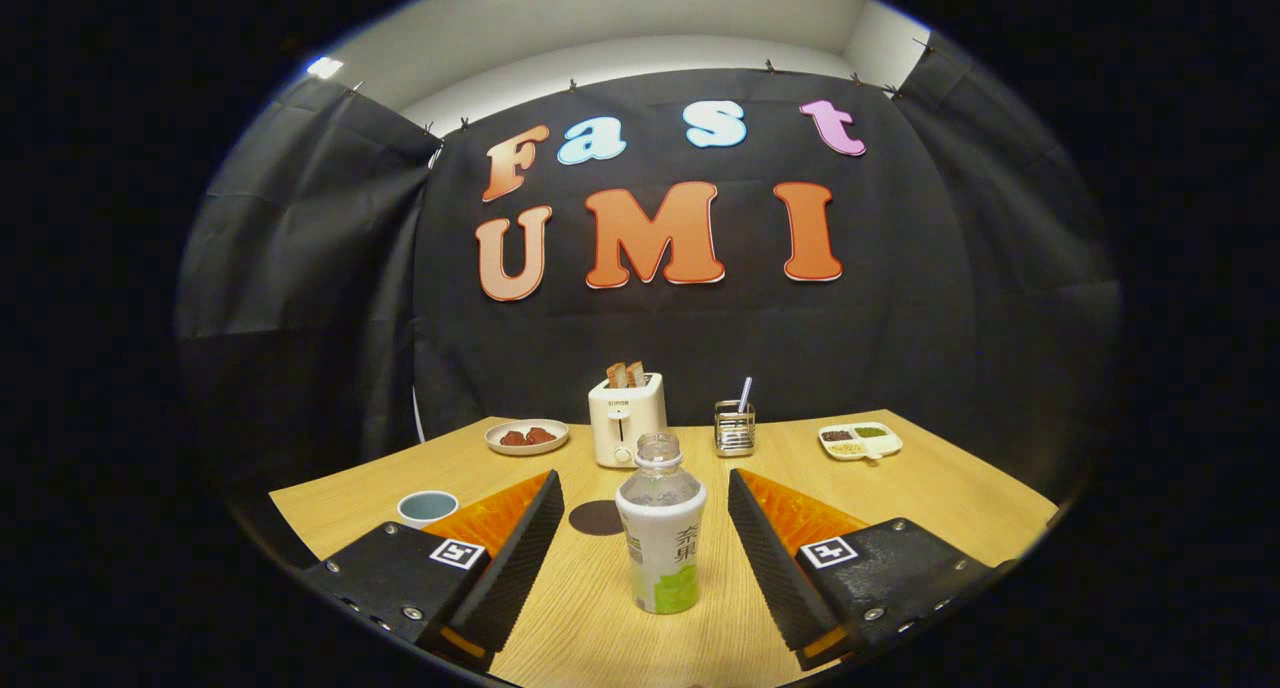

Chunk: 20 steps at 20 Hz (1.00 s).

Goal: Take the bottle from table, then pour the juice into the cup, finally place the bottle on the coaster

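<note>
Gripper view: hand-held gripper (645, 528) spread wide around the upright bottle (660, 533) (not touching).

Gripper view: low over table (900, 488), facing booth wall, jaws spread.

The wooden table (930, 488) carried a bottle (660, 538), cup (428, 507) and dark coaster (596, 517). Farther back stood a toaster (627, 420), plate (527, 436), rack (734, 429) and tray (860, 440). The gripper's (645, 513) fingers stood wide apart, either side of the bottle.

The bottle (660, 538) stands in front of the dark coaster (596, 517) and covers its right edge. One finger (515, 558) of the wide-open gripper (640, 558) hides part of the cup (428, 507). What fills the divided dish (860, 440) is too small to tell.
</note>
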{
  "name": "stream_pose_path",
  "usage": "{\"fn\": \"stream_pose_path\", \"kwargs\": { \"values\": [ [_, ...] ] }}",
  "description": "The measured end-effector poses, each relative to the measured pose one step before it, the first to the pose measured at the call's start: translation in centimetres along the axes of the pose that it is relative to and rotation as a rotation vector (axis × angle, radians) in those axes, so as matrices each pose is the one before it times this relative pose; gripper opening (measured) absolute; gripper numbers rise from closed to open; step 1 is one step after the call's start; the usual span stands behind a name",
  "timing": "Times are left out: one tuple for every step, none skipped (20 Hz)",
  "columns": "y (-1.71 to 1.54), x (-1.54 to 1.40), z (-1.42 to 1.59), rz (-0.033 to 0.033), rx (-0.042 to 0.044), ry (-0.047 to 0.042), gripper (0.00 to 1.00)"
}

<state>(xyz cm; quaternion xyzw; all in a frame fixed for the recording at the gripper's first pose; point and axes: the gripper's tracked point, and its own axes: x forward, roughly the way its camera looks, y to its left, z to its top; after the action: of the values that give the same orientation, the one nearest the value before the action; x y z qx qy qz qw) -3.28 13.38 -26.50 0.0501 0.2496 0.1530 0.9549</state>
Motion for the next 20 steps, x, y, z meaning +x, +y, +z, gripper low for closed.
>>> {"fn": "stream_pose_path", "kwargs": {
  "values": [
    [-0.139,0.43,-0.604,-0.00011,-0.00592,0.00018,0.99],
    [-0.347,0.587,-0.811,-0.00637,-0.00921,0.00591,0.99],
    [-0.3,0.657,-0.992,-0.00693,-0.00704,0.01055,0.99],
    [-0.146,0.496,-0.896,-0.00339,0.00097,0.01333,0.99],
    [0.17,0.352,-0.683,0.00616,0.00776,0.01351,0.99],
    [0.359,0.445,-0.343,0.0118,0.0127,0.00638,0.99],
    [0.348,0.437,-0.354,0.0114,0.01226,0.00668,0.98],
    [0.374,0.38,-0.299,0.01208,0.008,0.00426,0.98],
    [0.059,0.353,-0.28,0.00003,0.00158,0.00209,0.98],
    [-0.234,0.335,-0.081,-0.01145,-0.00718,-0.00062,0.96],
    [-0.248,0.42,-0.204,-0.01108,-0.00876,0.00314,0.95],
    [-0.085,0.372,-0.237,-0.00778,-0.00521,0.00349,0.92],
    [-0.008,0.334,-0.333,-0.00364,0.00096,0.00505,0.91],
    [-0.004,0.324,-0.265,-0.00239,0.00581,0.00544,0.89],
    [0.014,0.327,-0.435,-0.00228,0.00726,0.00874,0.89],
    [-0.225,0.264,-0.352,-0.01124,0.00252,0.00659,0.88],
    [-0.224,0.215,-0.119,-0.01155,0.00034,0.00497,0.86],
    [-0.131,0.216,-0.138,-0.00834,-0.00204,0.00453,0.8],
    [-0.091,0.261,-0.366,-0.00351,-0.00417,0.00387,0.77],
    [-0.147,0.344,-0.754,-0.00628,-0.00538,0.0214,0.72]
  ]
}}
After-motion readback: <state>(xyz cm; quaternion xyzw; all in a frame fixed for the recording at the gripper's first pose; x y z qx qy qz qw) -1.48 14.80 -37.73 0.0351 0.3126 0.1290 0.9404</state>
